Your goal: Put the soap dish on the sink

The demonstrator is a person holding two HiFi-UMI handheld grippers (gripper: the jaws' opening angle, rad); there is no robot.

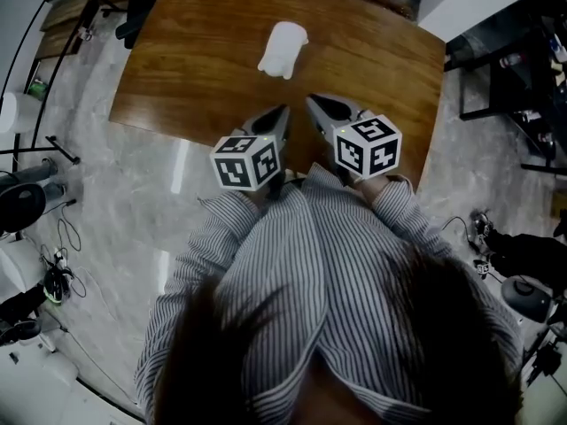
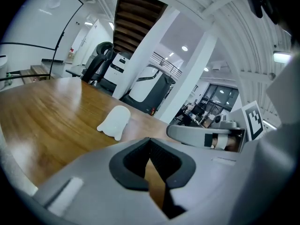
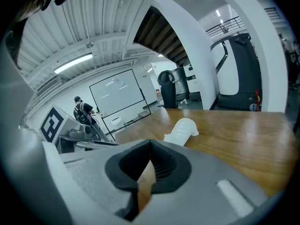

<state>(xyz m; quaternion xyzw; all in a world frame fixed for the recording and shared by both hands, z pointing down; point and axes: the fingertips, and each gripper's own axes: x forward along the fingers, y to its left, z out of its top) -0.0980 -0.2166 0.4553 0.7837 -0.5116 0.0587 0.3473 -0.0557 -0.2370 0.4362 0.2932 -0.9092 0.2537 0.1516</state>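
Since the left gripper (image 1: 283, 112) and right gripper (image 1: 312, 103) were both clenched empty at frame centre, the white rounded soap dish (image 1: 283, 49) lay untouched on the brown wooden table (image 1: 195, 60), upper centre. Next move likely needed jaws opened first, then a square pinch on one rim.

Wooden table (image 1: 204, 60) on glossy marble floor (image 1: 133, 202)

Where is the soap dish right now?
In the head view, the soap dish lies on the table, just beyond the left gripper and right gripper.
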